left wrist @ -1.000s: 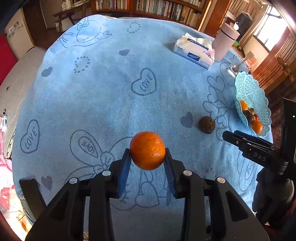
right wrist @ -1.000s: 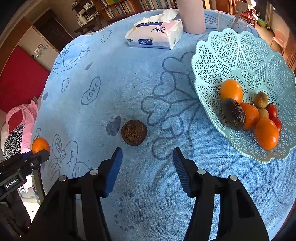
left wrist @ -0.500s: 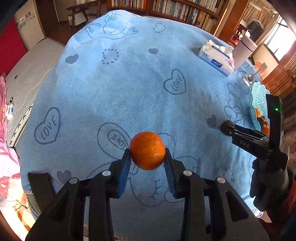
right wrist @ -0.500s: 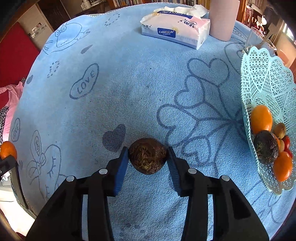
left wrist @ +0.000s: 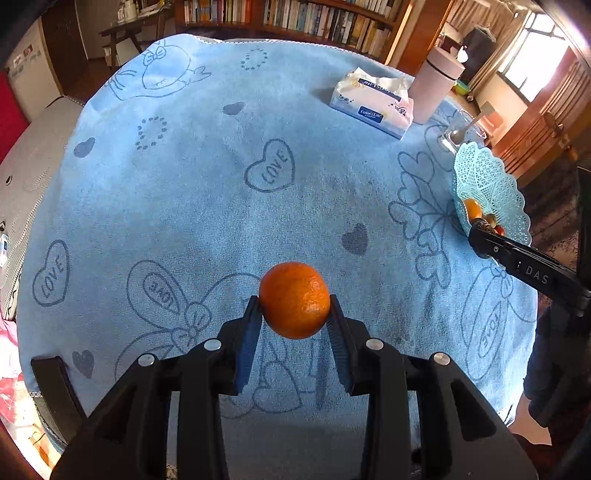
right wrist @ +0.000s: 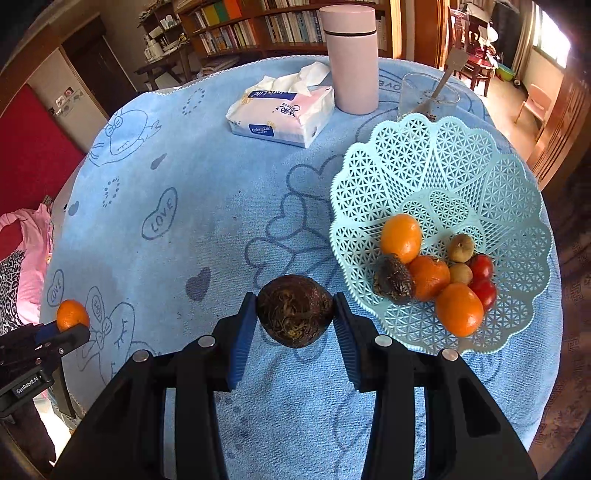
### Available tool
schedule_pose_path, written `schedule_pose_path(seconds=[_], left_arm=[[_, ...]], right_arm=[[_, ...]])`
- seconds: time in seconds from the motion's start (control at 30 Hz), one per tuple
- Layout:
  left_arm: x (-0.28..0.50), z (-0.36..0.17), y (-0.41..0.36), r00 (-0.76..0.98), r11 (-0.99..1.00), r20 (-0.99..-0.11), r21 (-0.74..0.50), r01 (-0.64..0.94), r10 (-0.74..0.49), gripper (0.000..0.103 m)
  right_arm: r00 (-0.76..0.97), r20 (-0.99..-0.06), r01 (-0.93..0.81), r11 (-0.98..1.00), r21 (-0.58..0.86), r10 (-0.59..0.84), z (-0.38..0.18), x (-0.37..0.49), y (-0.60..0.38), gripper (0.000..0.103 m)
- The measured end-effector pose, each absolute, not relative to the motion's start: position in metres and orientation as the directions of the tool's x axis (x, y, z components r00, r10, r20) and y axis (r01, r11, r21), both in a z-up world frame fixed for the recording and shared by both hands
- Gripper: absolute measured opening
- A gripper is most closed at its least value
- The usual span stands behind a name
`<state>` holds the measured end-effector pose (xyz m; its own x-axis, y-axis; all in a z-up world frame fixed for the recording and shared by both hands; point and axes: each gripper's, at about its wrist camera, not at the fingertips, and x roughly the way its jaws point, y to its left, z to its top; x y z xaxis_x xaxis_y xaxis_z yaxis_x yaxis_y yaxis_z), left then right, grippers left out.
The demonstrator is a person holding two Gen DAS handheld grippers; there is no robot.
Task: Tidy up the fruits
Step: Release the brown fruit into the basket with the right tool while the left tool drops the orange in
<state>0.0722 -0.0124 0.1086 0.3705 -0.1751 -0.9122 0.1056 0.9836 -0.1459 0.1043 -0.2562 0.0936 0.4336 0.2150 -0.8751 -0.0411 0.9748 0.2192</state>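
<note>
Right wrist view: right gripper [right wrist: 295,310] clamped on a dark brown fruit [right wrist: 294,309], blue pads pressed on both sides, jaws just closed in on it. Fruit held up off the blue cloth [right wrist: 221,206], with its shadow below. Just right of the gripper, a pale green lacy basket [right wrist: 436,155]. Inside, at its near side: three orange fruits [right wrist: 400,236], one dark wrinkly fruit [right wrist: 393,278], two small tan ones [right wrist: 461,247] and two small red ones [right wrist: 482,266], all bunched close and touching. Far side of the basket bare. Beyond the gripper, a tissue pack [right wrist: 280,110], a pink cup with a lid [right wrist: 352,57] beside it, and a clear glass with a spoon [right wrist: 428,96] behind the basket. Far to the left, the left gripper with its orange.

Left wrist view: left gripper [left wrist: 294,312] gripping an orange [left wrist: 294,300] tight between its pads, above the cloth. Off to the right, the other gripper's black tip in front of the basket. Cloth full of drawn hearts, "LOVE" words and a cartoon bird. Behind the round table, wooden shelves full of books [left wrist: 295,18] and a bright window [left wrist: 535,55] far right.
</note>
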Motion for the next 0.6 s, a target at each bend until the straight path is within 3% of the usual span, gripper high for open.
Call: schedule_pose_path(seconds=[0.6], left_arm=[[0.064,0.109,-0.074,0.364,0.972,-0.906,-0.169,0.163,-0.218,0.036]], right_arm=[[0.492,-0.866,0.083,0.986,0.146,0.086,0.114,0.087,-0.34,0.043]])
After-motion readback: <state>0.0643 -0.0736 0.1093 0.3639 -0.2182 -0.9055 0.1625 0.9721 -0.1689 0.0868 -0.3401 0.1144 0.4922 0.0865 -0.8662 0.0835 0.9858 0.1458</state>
